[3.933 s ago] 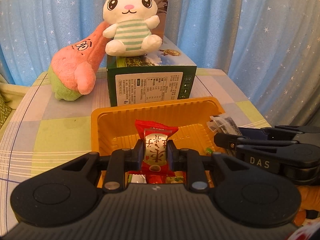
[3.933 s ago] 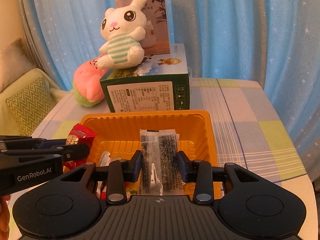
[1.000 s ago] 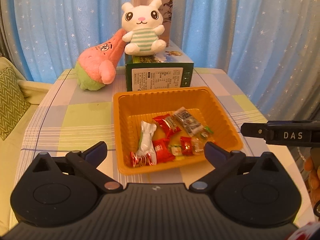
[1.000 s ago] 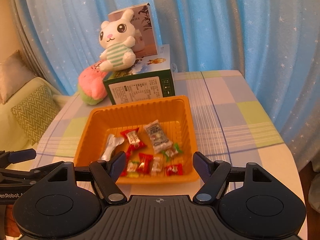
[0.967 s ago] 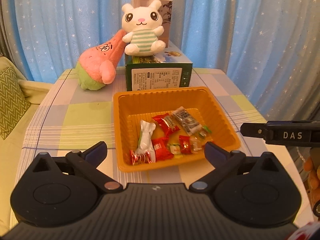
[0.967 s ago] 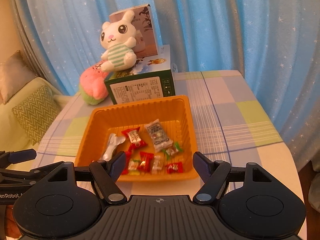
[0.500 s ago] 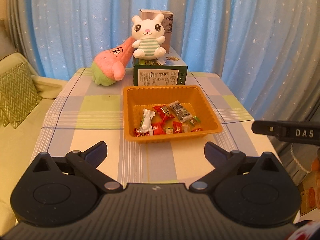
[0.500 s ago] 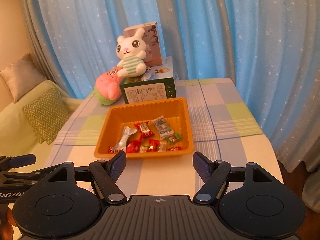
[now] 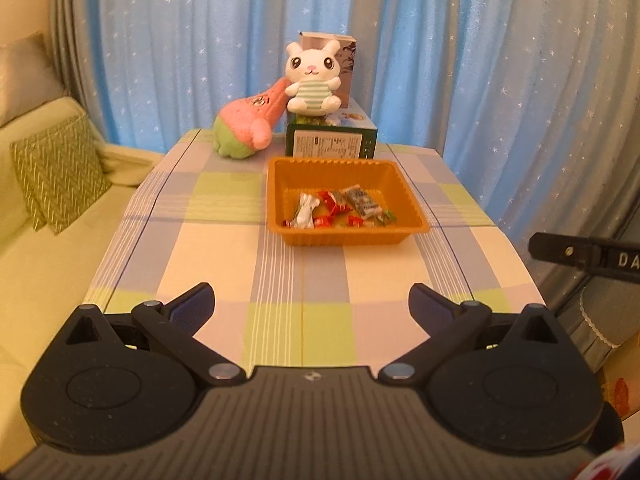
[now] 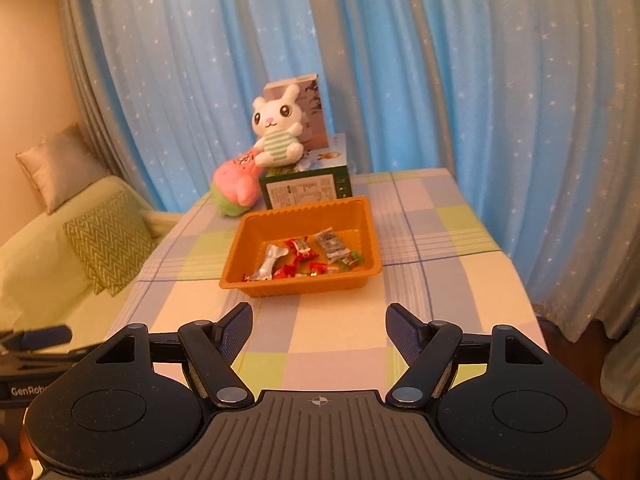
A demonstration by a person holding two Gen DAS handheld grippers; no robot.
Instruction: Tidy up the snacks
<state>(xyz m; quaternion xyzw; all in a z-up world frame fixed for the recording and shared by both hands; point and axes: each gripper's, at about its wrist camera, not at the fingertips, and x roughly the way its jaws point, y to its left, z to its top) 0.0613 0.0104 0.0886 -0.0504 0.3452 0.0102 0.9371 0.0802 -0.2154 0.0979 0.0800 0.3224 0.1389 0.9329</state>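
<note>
Left gripper (image 9: pixel 310 300): jaws spread wide, nothing between them, hanging over the near end of the bench (image 9: pixel 224 272).
Right gripper (image 10: pixel 319 322): jaws wide too, empty, well short of the tray.
Tray (image 9: pixel 408 196): orange, straight ahead of both grippers, just in front of the green box (image 9: pixel 332 142).
Snacks (image 9: pixel 340 210): all lying inside the tray, bunched toward its near wall.
Bench around tray: no loose wrappers visible.
Nearer gripper: hard to call; both well apart from the tray.
Judgement: sorting looks finished.
</note>
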